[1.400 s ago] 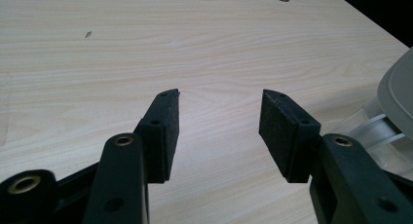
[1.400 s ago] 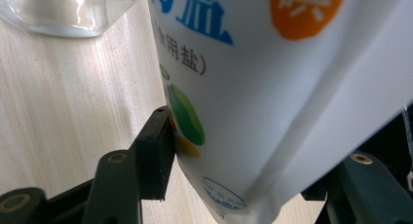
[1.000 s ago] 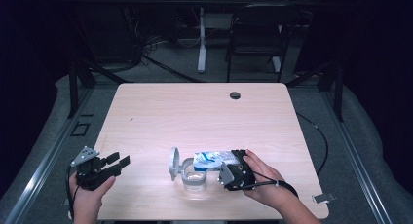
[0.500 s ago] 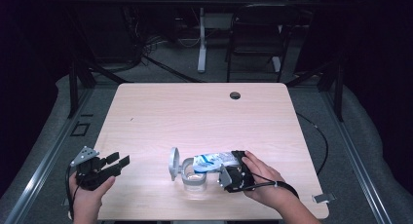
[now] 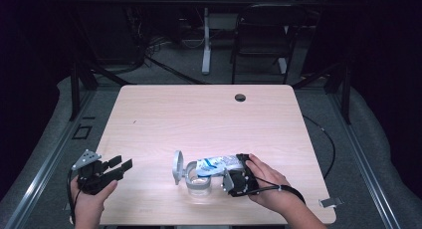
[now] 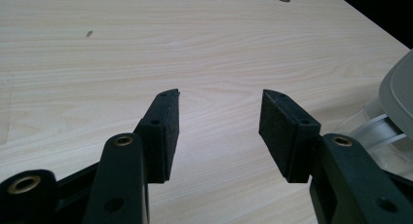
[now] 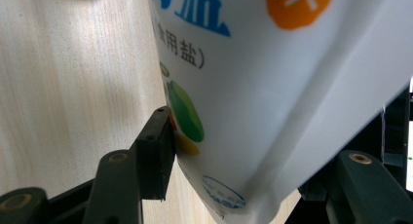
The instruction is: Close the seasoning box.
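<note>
Wooden table [image 5: 199,114]: two tools, one pouch [image 5: 216,164], one jar [image 5: 198,181].

A pale wood bench [image 5: 209,119] with a round hole [image 5: 240,97] near its far edge stands on grey floor [image 5: 363,154] in a dark room, with a black chair [image 5: 261,37], a white post [image 5: 206,40] and loose cables [image 5: 154,59] beyond the far edge.

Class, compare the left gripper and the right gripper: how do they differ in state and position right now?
The left gripper is open and empty; the right gripper is shut on the white pouch. The left sits near the table's left edge, the right beside the clear jar. Both are black, hand-held and low over the table.
</note>
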Demonstrator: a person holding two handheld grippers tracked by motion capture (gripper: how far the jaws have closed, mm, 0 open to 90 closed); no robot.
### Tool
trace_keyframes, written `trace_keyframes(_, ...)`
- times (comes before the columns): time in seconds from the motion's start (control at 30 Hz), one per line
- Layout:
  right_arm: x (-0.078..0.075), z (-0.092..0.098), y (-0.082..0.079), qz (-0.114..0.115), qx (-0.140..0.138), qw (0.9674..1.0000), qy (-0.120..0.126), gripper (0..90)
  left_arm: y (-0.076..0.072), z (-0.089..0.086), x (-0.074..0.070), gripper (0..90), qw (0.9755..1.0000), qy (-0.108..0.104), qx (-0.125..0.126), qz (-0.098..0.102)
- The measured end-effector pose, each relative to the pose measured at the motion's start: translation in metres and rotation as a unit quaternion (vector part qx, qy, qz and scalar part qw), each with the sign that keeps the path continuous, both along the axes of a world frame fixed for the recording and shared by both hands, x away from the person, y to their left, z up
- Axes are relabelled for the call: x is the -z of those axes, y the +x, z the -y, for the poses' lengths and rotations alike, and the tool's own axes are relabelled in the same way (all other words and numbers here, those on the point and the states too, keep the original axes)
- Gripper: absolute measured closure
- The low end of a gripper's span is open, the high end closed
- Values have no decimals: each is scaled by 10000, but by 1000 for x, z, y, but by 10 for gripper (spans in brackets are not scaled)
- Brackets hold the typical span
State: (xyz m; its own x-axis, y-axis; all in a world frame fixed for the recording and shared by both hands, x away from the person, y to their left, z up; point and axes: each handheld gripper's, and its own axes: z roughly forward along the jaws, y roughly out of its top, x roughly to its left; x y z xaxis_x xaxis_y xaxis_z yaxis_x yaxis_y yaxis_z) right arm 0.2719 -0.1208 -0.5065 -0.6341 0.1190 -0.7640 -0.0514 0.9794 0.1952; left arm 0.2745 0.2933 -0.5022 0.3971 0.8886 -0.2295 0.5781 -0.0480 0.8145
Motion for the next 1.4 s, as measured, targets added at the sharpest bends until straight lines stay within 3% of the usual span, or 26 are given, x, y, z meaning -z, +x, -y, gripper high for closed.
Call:
trace_keyframes(0.2,1,-2,-1,10,8,10000,-84,429,0,0,1,498,10000,-19,-13,10)
trace_keyframes(0.23,0,-3,-1,32,1,9998,-190,430,0,-1,1,498,10000,-26,-21,9)
trace_keyframes(0.3,1,-3,-1,-10,16,9999,-117,430,0,-1,1,498,10000,-30,-20,10)
trace_keyframes(1.17,-1,-5,-2,261,-69,9982,-539,430,0,-1,0,496,10000,-32,-44,10)
trace_keyframes(1.4,-1,-5,-2,252,-59,9982,-547,431,0,-1,0,497,10000,-36,-50,10)
